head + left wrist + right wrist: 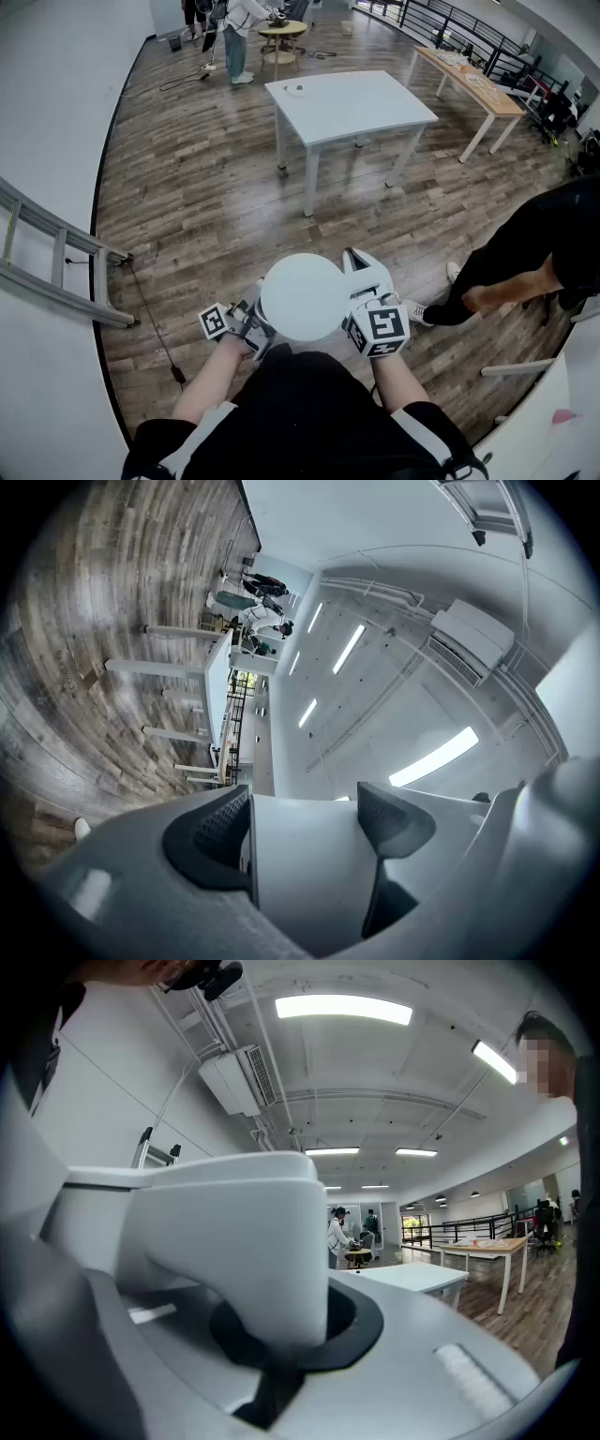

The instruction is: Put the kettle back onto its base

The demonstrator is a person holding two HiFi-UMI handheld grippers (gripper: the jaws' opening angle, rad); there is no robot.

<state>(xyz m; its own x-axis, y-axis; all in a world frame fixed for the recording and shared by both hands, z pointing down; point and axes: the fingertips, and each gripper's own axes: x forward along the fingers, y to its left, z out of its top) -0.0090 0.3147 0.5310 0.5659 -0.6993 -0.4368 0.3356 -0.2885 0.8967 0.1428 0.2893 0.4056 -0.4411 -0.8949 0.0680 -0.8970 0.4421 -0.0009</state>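
Note:
I look down on the round white top of the kettle [302, 295], held at chest height over the wooden floor between both grippers. My left gripper [251, 323] sits at its left side. In the left gripper view its jaws stand wide, the dark pads [211, 832] pressing on either side of the kettle's white body [309, 864]. My right gripper [361, 272] is at the kettle's right. In the right gripper view it [281, 1335] is shut on the kettle's white handle [234, 1241]. I cannot make out a base in any view.
A white table [352, 103] stands ahead with a small object [298, 89] near its far corner. A long wooden table [473, 80] is at the back right, a ladder [56, 262] leans at the left wall. A person in black [534, 253] stands close on the right.

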